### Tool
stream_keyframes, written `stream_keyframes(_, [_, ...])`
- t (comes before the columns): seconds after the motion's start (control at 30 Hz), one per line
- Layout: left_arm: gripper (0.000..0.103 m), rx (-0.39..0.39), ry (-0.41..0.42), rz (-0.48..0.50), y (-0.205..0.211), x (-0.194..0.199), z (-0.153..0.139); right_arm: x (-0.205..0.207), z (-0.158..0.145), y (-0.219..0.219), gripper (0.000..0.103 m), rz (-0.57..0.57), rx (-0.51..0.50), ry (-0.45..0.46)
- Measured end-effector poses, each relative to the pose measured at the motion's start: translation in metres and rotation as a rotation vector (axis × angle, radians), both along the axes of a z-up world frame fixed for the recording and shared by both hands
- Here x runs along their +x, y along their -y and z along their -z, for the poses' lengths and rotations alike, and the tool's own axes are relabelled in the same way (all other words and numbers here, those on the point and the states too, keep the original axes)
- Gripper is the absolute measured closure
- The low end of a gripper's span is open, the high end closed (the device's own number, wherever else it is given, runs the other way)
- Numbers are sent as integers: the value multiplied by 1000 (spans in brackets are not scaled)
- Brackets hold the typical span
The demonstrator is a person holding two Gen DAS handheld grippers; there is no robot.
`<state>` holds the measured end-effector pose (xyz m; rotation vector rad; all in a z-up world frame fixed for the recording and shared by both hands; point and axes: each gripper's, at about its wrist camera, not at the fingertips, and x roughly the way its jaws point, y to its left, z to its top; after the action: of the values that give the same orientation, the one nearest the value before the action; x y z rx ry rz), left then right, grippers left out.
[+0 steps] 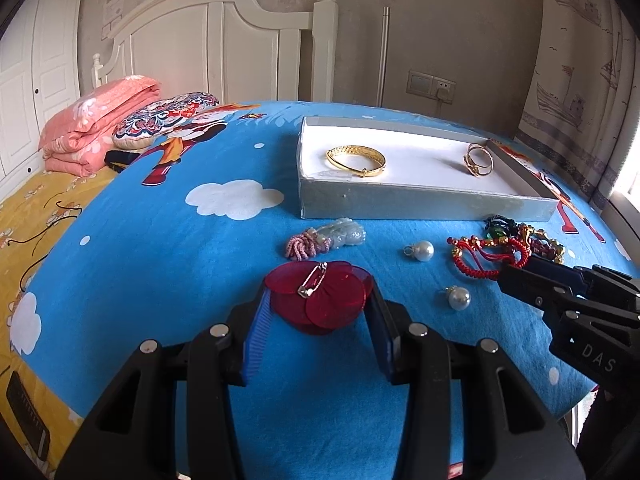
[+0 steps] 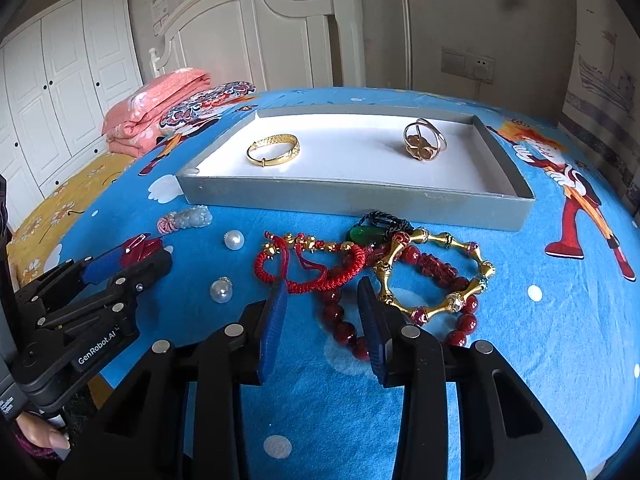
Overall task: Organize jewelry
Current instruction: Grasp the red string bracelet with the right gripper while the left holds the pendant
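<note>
A: What is the left gripper [image 1: 318, 304] doing?

B: Its blue pads are closed on a dark red brooch [image 1: 320, 298] made of round translucent petals, with a silver safety pin across its top. The brooch sits low over the blue cartoon-print bedspread [image 1: 160, 240], in front of the tray.

A: And the right gripper [image 2: 324, 312]?

B: Its jaws stand partly apart, straddling a strand of dark red beads [image 2: 340, 320]. Whether the pads touch the beads, I cannot tell. The tips are at the red woven cord bracelet [image 2: 320, 268], which has small gold beads.

A: What else is in that pile?

B: A gold bamboo-link bracelet [image 2: 436, 276] with pink and blue stones overlaps the beads, and a green pendant on black cord [image 2: 362, 234] lies just in front of the tray.

A: Anything loose?

B: Two pearl earrings [image 1: 420, 250] [image 1: 458, 298] lie apart between the grippers, and a pale jade carving with a pink braided cord [image 1: 344, 234] lies near the tray's front wall.

A: And inside the grey tray [image 1: 400, 202]?

B: On its white floor, a gold bangle [image 1: 356, 160] lies at the left and a gold ring piece [image 1: 478, 162] stands at the right, well apart
</note>
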<state>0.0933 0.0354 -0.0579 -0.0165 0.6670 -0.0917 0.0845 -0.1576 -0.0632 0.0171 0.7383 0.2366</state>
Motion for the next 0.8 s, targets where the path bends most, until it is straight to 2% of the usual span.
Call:
stream_keyframes(0.37, [60, -8, 3, -13, -6, -2, 1, 13, -9, -16, 69, -14, -25, 45])
stream_keyframes(0.8, [60, 1, 6, -10, -4, -1, 1, 31, -9, -15, 68, 0, 65, -36])
